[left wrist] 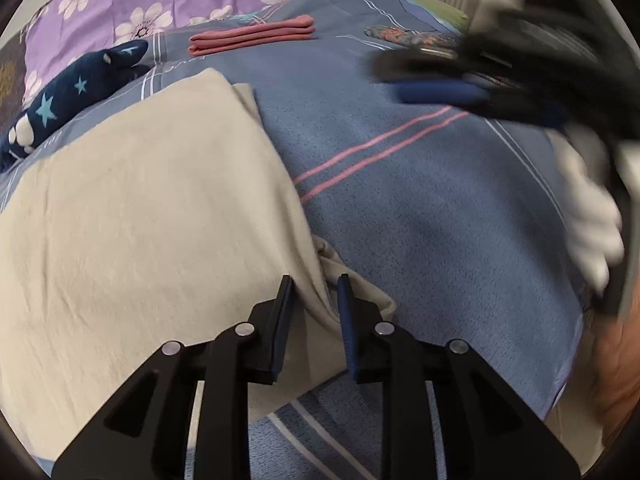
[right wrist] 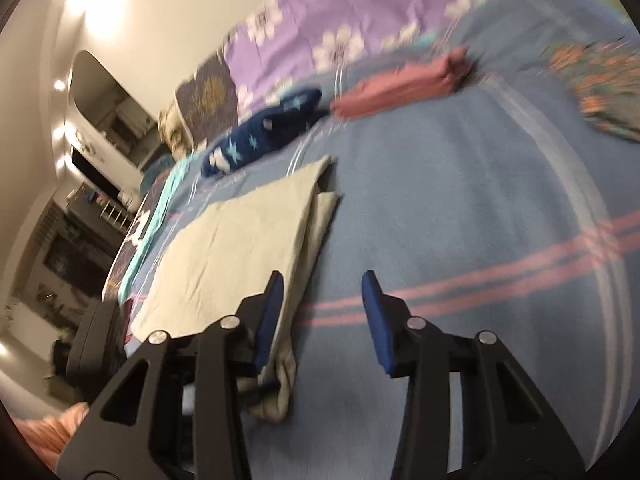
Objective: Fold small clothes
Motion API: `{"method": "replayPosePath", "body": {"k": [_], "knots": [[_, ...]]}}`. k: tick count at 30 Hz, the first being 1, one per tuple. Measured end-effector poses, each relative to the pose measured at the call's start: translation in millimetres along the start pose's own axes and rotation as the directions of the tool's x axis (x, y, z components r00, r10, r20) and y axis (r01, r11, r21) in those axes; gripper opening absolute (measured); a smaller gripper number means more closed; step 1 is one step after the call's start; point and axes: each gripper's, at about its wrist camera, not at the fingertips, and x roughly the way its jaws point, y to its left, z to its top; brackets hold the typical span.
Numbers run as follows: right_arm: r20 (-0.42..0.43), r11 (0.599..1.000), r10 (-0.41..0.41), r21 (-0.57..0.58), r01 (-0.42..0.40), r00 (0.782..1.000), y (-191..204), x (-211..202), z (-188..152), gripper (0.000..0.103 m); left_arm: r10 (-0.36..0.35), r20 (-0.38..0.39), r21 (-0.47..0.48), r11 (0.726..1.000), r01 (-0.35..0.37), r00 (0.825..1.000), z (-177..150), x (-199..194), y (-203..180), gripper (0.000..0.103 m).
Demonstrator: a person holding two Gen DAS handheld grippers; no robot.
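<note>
Right at the left gripper (left wrist: 314,280), a bunched edge of the beige cloth (left wrist: 152,216) rises between the narrowly parted fingers; whether they pinch it or merely straddle it I cannot tell. The risk starts there: if the fold is only loosely caught, a pull could let the top layer slip out and drag askew, undoing the stack, since a lower layer already peeks out along the cloth's right edge. A second hazard is the right gripper (right wrist: 324,280), spread wide and holding nothing, with its left finger over the cloth's right edge and the other finger over the bare blue blanket (left wrist: 420,208); both views of it are smeared with motion, so a fast, poorly aimed closing might grab blanket along with cloth, or miss the edge. The cloth lies flat on the blanket, stretching away ahead and left of the left gripper. Farther off sit a star-print piece (left wrist: 76,84), then a folded pink piece (left wrist: 252,38), well apart from both tools.
</note>
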Motion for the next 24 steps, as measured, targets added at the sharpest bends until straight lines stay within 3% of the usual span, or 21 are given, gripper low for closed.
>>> {"method": "replayPosePath", "body": {"k": [4, 8, 10, 11, 12, 13, 16, 18, 21, 24], "knots": [[-0.071, 0.999, -0.043, -0.016, 0.042, 0.997, 1.3, 44.8, 24.2, 0.035, -0.037, -0.009, -0.01, 0.999, 0.037, 0.999, -4.2, -3.6, 5.3, 0.008], [-0.168, 0.999, 0.039, 0.013, -0.038, 0.985, 1.7, 86.4, 40.3, 0.035, -0.068, -0.008, -0.01, 0.998, 0.068, 0.998, -6.7, -5.2, 8.9, 0.007], [-0.199, 0.998, 0.059, 0.018, -0.057, 0.978, 2.2, 101.0, 43.8, 0.047, -0.085, -0.009, -0.009, 0.996, 0.085, 0.996, -6.4, -4.5, 8.8, 0.007], [-0.189, 0.998, 0.068, 0.03, -0.064, 0.98, 2.1, 106.0, 46.0, 0.047, -0.094, -0.008, -0.004, 0.996, 0.094, 0.996, -6.3, -4.2, 8.6, 0.007], [-0.165, 0.998, 0.055, 0.039, -0.049, 0.985, 1.8, 106.4, 48.7, 0.033, -0.104, -0.007, 0.001, 0.995, 0.104, 0.995, -6.1, -4.0, 8.5, 0.007], [-0.141, 0.998, 0.045, 0.044, -0.039, 0.989, 1.9, 103.8, 51.2, 0.006, -0.121, -0.007, 0.007, 0.993, 0.121, 0.993, -6.0, -4.0, 8.5, 0.007], [0.004, 0.993, 0.115, 0.011, -0.115, 0.993, 13.5, 81.2, 60.7, 0.004, -0.194, -0.002, 0.01, 0.981, 0.194, 0.981, -3.7, -3.5, 8.2, 0.006], [0.039, 0.999, 0.045, -0.017, -0.045, 0.998, 14.7, 82.3, 63.3, 0.004, -0.233, -0.004, 0.012, 0.972, 0.233, 0.972, -3.0, -0.4, 5.5, 0.006], [0.032, 0.99, -0.136, -0.037, 0.137, 0.99, -7.1, 106.7, 59.3, 0.0, -0.272, -0.019, 0.041, 0.961, 0.273, 0.962, -4.0, 5.4, -6.3, 0.001], [0.043, 0.997, 0.022, 0.068, -0.025, 0.999, -33.1, 102.1, 55.5, 0.0, -0.249, -0.013, 0.103, 0.963, 0.249, 0.968, -4.9, 5.2, -19.2, 0.001]]}}
